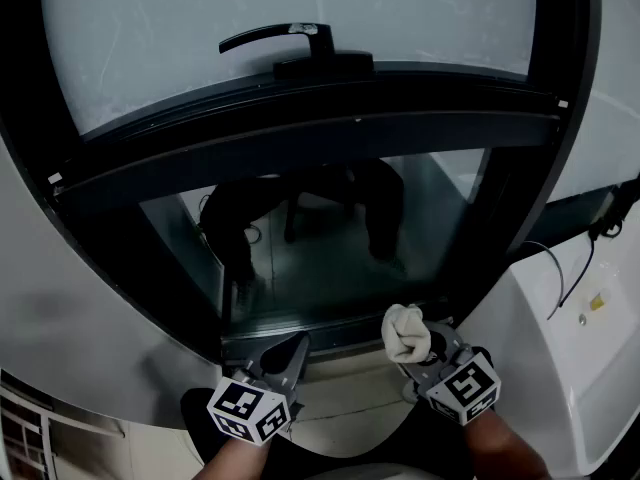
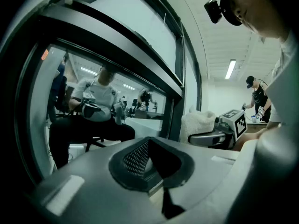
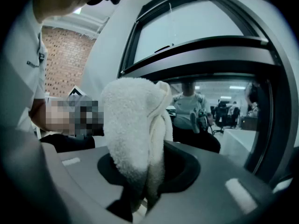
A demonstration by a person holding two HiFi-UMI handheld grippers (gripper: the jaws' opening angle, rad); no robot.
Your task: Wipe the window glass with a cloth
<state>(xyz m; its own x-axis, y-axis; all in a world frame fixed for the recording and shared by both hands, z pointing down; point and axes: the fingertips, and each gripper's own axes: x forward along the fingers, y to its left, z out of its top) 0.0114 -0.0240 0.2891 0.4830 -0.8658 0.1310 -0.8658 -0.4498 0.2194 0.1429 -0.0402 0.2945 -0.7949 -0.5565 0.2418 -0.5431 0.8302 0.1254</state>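
Fingers of the right gripper (image 3: 140, 181) pinch the white cloth (image 3: 133, 125), which is bunched just beyond their tips. The left gripper (image 2: 148, 148) is pressed together, empty. Window glass (image 1: 440, 203) lies ahead, seemingly not yet touched. Best press the wad flat against it, then sweep in overlapping passes.

The cloth (image 1: 406, 331) sits in the right gripper (image 1: 415, 356), at the near right corner of the window glass (image 1: 330, 238); the left gripper (image 1: 295, 350) lies to its left, the handle (image 1: 295, 40) far beyond
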